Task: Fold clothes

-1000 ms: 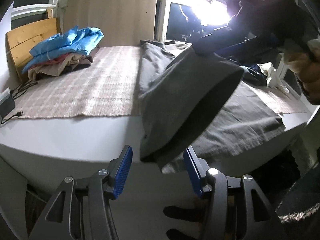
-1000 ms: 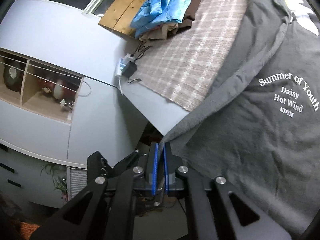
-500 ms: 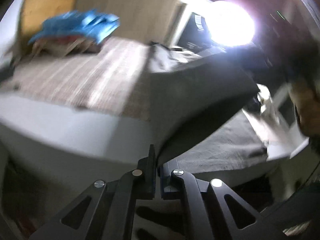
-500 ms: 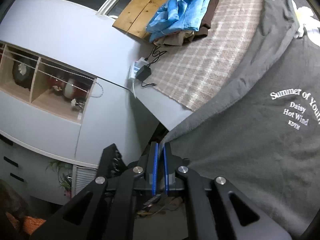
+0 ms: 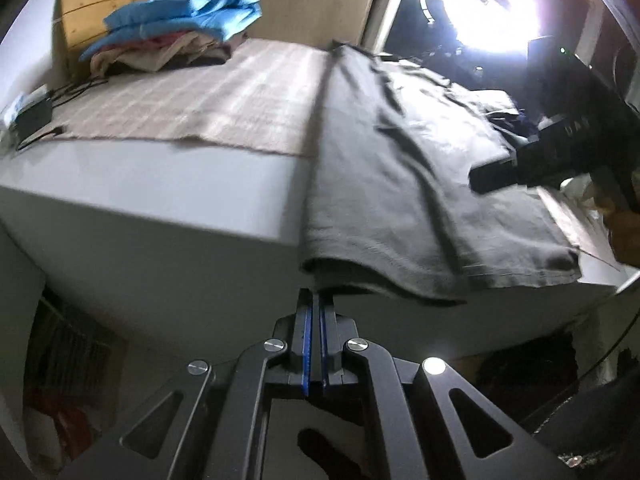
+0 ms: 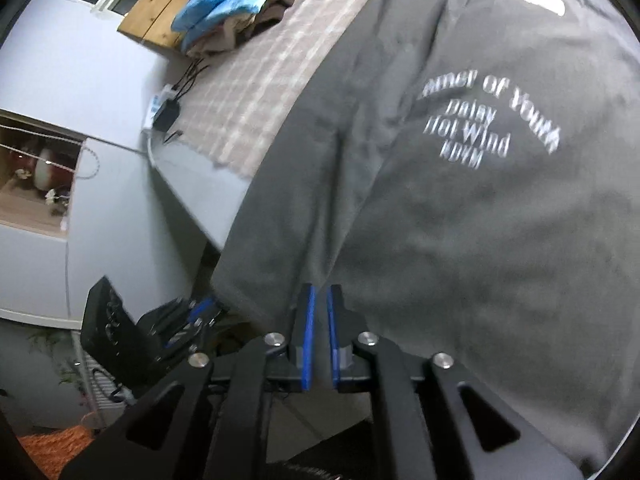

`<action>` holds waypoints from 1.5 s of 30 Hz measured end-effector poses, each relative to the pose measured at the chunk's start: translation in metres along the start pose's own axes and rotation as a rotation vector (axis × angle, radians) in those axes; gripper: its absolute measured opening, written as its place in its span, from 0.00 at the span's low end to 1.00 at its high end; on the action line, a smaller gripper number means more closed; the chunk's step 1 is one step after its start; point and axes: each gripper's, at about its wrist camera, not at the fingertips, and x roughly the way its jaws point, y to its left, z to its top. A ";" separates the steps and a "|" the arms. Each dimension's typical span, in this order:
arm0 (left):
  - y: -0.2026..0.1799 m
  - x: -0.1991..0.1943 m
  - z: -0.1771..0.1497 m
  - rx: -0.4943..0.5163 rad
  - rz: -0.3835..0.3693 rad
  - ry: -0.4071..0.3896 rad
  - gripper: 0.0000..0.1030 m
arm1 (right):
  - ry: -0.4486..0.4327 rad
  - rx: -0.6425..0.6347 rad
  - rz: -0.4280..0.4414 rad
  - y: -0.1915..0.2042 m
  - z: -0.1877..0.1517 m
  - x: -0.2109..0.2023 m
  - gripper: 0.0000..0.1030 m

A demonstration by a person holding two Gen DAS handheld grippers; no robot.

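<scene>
- A dark grey T-shirt (image 5: 404, 168) is seen spread over the near corner of a white worktop (image 5: 168, 192), its hem hanging over the near edge.
- The left gripper (image 5: 315, 300) is shut, blue pads pressed together; a folded corner of the T-shirt's hem is pinched at the pad tips, just below the worktop edge.
- The right gripper (image 6: 321, 300) is seen with its jaws just having been opening; a narrow gap now shows between the blue pads, and no cloth is seen between them. The T-shirt (image 6: 460, 208) lies right beyond the tips.
- From the left wrist view, the right gripper (image 5: 532, 164) is seen low above the far side of the T-shirt, held by a hand (image 5: 624, 232) at the frame edge.
- White lettering (image 6: 484, 116) is shown face-up on the T-shirt, blurred.
- A checked cloth (image 5: 208, 100) is laid on the worktop beside the T-shirt, with the T-shirt's edge overlapping it.
- Further from the T-shirt, at the far end of the checked cloth, a pile of clothes (image 5: 176, 36) is stacked, a blue garment on top, against a wooden board (image 5: 92, 4).
- A black adapter (image 5: 32, 116) with cables is seen on the worktop corner, well apart from the T-shirt.
- A bright lamp (image 5: 504, 4) glares behind the T-shirt.
</scene>
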 end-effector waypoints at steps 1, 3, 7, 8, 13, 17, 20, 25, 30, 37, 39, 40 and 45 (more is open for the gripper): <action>0.003 -0.001 -0.003 -0.002 0.010 0.010 0.02 | -0.009 0.031 0.011 -0.008 0.009 -0.002 0.20; 0.002 -0.010 -0.010 -0.009 0.023 0.037 0.02 | -0.030 0.098 0.051 -0.028 0.032 -0.010 0.21; -0.029 -0.032 -0.001 0.030 0.021 0.013 0.22 | -0.088 0.090 0.003 -0.050 0.082 -0.031 0.33; -0.045 -0.034 0.007 0.062 0.015 -0.021 0.29 | -0.107 0.081 -0.015 -0.055 0.095 -0.035 0.39; -0.105 -0.003 0.034 0.228 0.088 -0.036 0.45 | -0.179 0.119 -0.023 -0.092 0.167 -0.041 0.44; -0.105 0.023 0.041 0.210 0.142 0.028 0.44 | -0.177 0.100 -0.045 -0.109 0.212 -0.031 0.44; -0.105 0.028 0.042 0.188 0.142 0.043 0.34 | -0.165 0.077 -0.052 -0.117 0.239 -0.018 0.44; -0.100 0.032 0.051 0.126 0.094 0.066 0.04 | -0.153 -0.056 -0.077 -0.112 0.249 -0.012 0.19; -0.110 0.013 0.061 0.103 0.033 0.051 0.04 | -0.146 -0.094 -0.065 -0.113 0.249 -0.027 0.06; -0.119 0.031 0.052 0.114 0.031 0.130 0.09 | -0.144 -0.224 -0.199 -0.102 0.248 -0.021 0.08; -0.118 0.022 0.049 0.081 -0.014 0.140 0.18 | -0.074 -0.251 -0.270 -0.099 0.247 -0.009 0.17; -0.117 0.012 0.048 0.062 -0.051 0.131 0.27 | -0.082 -0.266 -0.309 -0.097 0.244 -0.011 0.17; -0.096 -0.026 0.047 0.000 -0.071 0.070 0.35 | -0.194 -0.308 -0.305 -0.075 0.202 -0.045 0.22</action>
